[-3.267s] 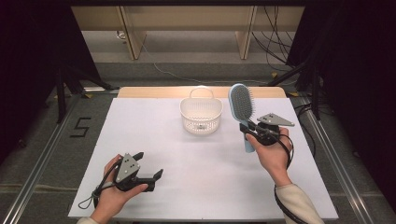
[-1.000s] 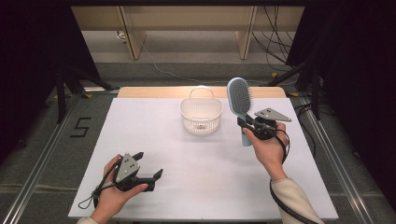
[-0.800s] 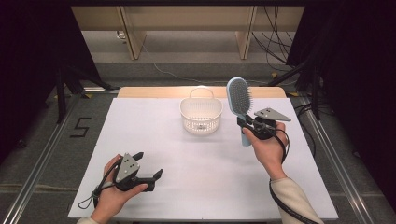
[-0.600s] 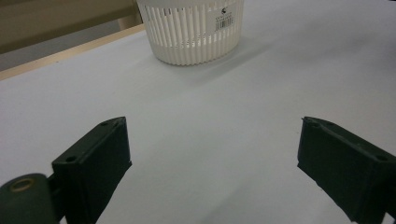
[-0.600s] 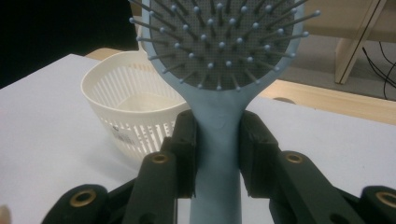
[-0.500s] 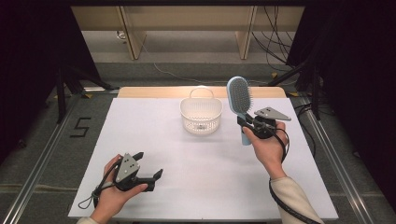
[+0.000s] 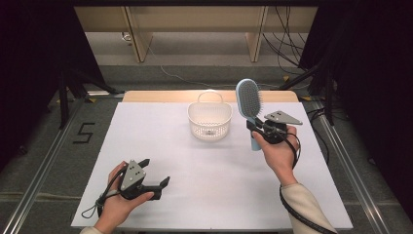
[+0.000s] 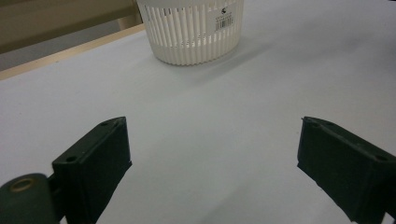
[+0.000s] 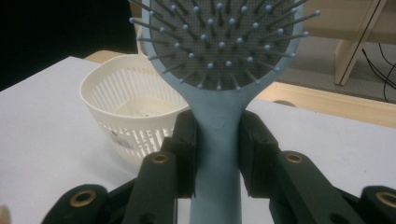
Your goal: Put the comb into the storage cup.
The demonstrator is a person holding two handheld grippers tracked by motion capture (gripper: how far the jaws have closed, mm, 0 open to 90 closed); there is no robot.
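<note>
High view: right gripper jaws clamp hairbrush beside basket; left gripper jaws gape.

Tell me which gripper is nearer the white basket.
Right. The right gripper, shut on the hairbrush, is just right of the basket; the left gripper is open at the table's near edge.

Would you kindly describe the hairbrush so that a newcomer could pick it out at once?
Start at the white table and find the white slatted basket near its far edge. Just right of it, the right gripper holds the hairbrush upright by its handle: pale blue, with a grey bristled pad, the only coloured thing there.
</note>
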